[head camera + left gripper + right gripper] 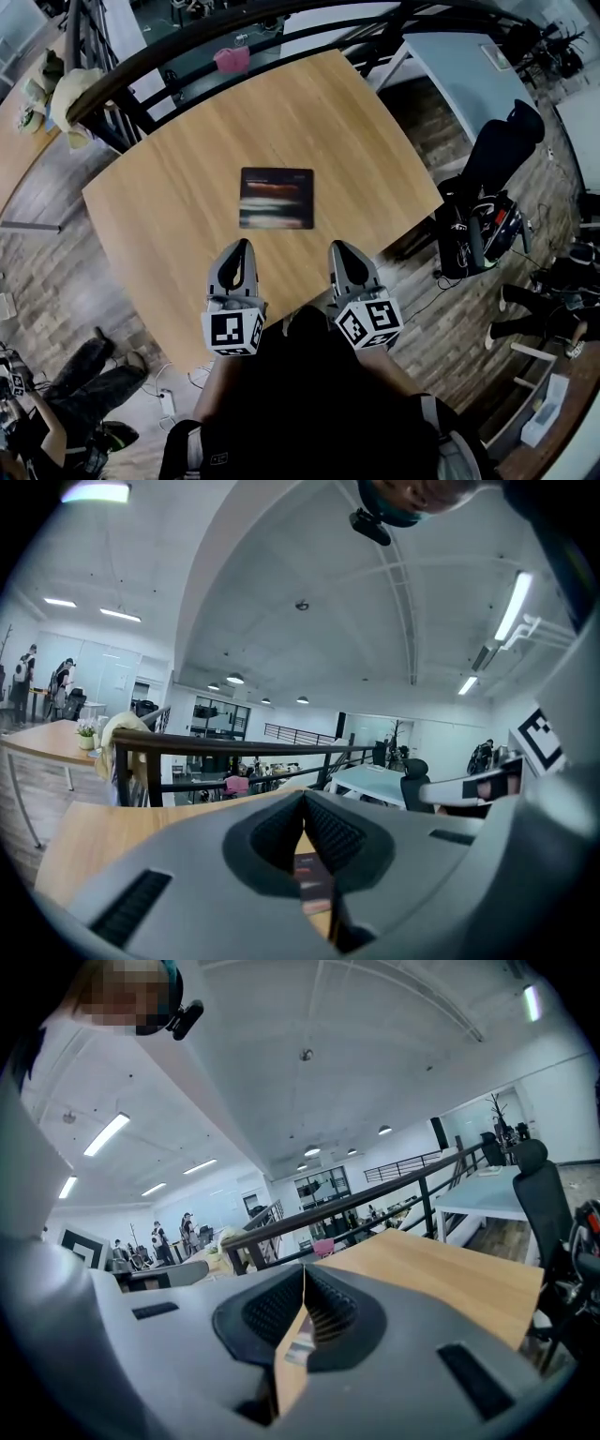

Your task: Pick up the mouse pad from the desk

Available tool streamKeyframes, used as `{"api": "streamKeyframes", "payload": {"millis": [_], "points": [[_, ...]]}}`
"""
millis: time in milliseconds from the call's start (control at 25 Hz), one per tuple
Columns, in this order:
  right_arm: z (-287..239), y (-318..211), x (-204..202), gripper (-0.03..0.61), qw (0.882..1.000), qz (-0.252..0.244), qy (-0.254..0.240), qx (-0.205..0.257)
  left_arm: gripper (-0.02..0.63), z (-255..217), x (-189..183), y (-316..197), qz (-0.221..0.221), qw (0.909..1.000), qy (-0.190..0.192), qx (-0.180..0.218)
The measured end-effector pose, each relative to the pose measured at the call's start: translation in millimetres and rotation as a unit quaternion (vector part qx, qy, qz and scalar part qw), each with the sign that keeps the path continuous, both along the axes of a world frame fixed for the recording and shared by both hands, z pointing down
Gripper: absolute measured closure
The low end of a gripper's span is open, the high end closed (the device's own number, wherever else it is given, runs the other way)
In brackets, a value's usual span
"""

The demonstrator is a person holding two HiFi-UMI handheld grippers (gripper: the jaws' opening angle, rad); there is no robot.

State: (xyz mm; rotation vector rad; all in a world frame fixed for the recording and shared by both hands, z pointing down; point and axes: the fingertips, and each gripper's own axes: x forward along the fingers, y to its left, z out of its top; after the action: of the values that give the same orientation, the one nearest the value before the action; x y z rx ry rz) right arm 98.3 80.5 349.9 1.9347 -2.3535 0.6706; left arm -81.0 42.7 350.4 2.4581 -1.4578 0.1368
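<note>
A dark mouse pad (277, 198) with a blurred reddish picture lies flat in the middle of the wooden desk (169, 197). My left gripper (242, 246) hovers over the desk's near edge, just short of the pad's left corner, jaws shut and empty. My right gripper (337, 248) hangs beside it, short of the pad's right corner, also shut with nothing held. In the left gripper view a strip of the mouse pad (312, 880) shows through the gap below the closed left gripper (304, 799). The right gripper (305, 1272) shows a sliver of the mouse pad (298, 1345) the same way.
A black railing (187, 42) runs along the desk's far edge, with a pink object (232, 58) beyond it. A black office chair (497, 150) and bags (478, 234) stand at the right. A seated person's legs (84, 375) are at lower left.
</note>
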Motion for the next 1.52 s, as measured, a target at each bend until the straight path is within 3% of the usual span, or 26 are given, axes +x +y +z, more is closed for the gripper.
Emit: {"api": "streamKeyframes", "payload": {"millis": [360,1080,1360,1440,1520], "points": [[25,-45,-9,0.548,0.999,-0.001,0.007,-0.032,0.591,30,-23,-49,-0.014,0.9996,-0.014,-0.020],[106,-139,8,0.546,0.992,-0.067,0.001,-0.111,0.591,99,5,-119,-0.048,0.9924,-0.075,-0.085],[144,-159,19,0.545,0.987,-0.066,-0.005,-0.149,0.588,144,17,-135,-0.034,0.9855,-0.097,-0.135],[157,-164,23,0.543,0.984,-0.064,-0.002,-0.163,0.572,157,21,-142,-0.022,0.9832,-0.105,-0.148],[173,-166,28,0.522,0.981,-0.062,0.001,-0.181,0.475,173,24,-146,-0.010,0.9795,-0.115,-0.165]]}}
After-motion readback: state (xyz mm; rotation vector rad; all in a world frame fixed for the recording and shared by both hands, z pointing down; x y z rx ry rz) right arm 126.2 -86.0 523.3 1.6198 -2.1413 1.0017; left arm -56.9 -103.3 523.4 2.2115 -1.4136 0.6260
